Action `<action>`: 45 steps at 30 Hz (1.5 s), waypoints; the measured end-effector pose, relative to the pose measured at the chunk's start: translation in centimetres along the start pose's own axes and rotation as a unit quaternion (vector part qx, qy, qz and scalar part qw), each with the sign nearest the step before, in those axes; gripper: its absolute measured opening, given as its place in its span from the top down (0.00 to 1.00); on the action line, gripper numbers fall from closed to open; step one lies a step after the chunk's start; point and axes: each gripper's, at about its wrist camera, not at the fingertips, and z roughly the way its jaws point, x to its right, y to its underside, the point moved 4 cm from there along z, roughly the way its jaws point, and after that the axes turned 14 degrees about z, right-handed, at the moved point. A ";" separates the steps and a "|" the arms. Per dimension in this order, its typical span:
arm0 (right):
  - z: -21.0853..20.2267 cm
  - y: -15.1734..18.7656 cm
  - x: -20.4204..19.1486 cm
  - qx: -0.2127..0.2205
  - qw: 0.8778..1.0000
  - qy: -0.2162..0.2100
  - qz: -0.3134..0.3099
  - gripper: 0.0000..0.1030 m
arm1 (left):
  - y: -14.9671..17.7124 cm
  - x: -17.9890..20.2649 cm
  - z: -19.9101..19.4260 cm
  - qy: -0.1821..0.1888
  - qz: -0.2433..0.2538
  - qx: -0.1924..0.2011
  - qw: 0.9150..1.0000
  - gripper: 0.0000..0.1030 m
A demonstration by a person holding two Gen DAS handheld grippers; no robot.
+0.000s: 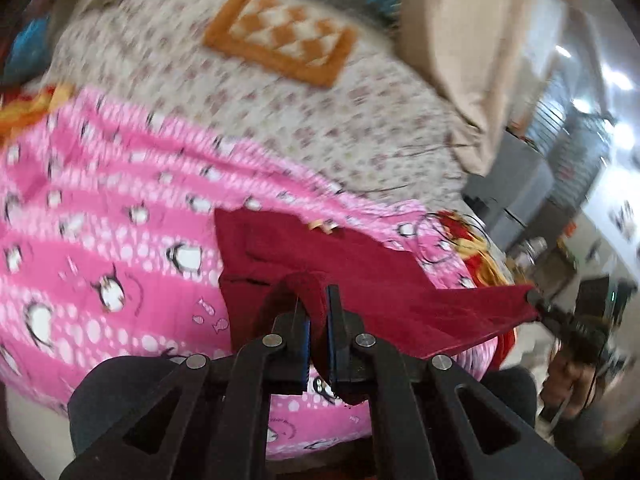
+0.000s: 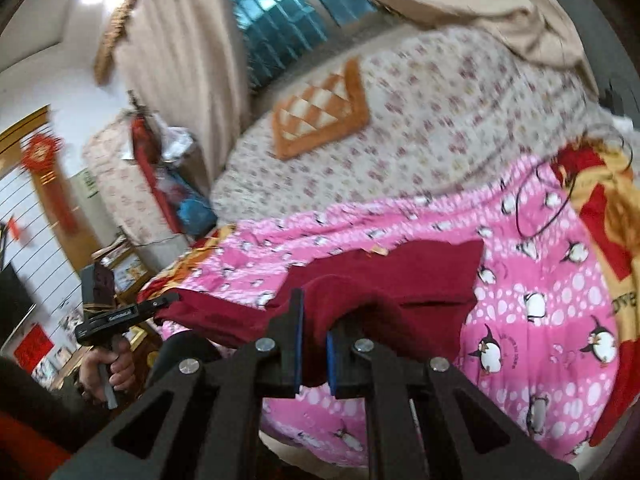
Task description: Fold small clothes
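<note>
A small dark red garment [image 1: 360,268] lies partly on the pink penguin blanket [image 1: 100,220] on the bed. My left gripper [image 1: 316,300] is shut on a bunched edge of the garment near the bed's front. The right gripper [image 1: 538,300] shows at the right of the left wrist view, pinching another corner and holding it stretched out and lifted. In the right wrist view my right gripper [image 2: 316,312] is shut on the red garment [image 2: 400,280], and the left gripper [image 2: 168,302] holds its far left corner.
An orange and white checked mat [image 1: 280,36] lies on the floral sheet [image 1: 360,120] farther back. A red and yellow blanket [image 2: 600,208] lies under the pink blanket [image 2: 540,280] at the right. Beige curtains [image 2: 180,80] hang behind. Room furniture stands beyond the bed's edge.
</note>
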 end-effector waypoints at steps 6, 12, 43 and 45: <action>6.5 -3.3 3.0 -0.021 0.999 0.043 0.026 0.92 | -1.8 -1.8 5.9 -0.030 -0.003 -0.031 0.999 1.00; 12.1 -5.9 6.1 -0.041 0.995 0.075 0.057 0.92 | -3.8 -2.9 10.7 -0.058 0.011 -0.045 0.997 1.00; 26.9 -7.7 16.3 -0.099 0.969 0.198 0.109 0.91 | -3.2 -9.1 23.2 -0.162 -0.043 -0.072 0.983 1.00; 26.9 -7.7 16.3 -0.098 0.969 0.197 0.111 0.91 | -3.2 -9.2 23.4 -0.161 -0.046 -0.073 0.983 1.00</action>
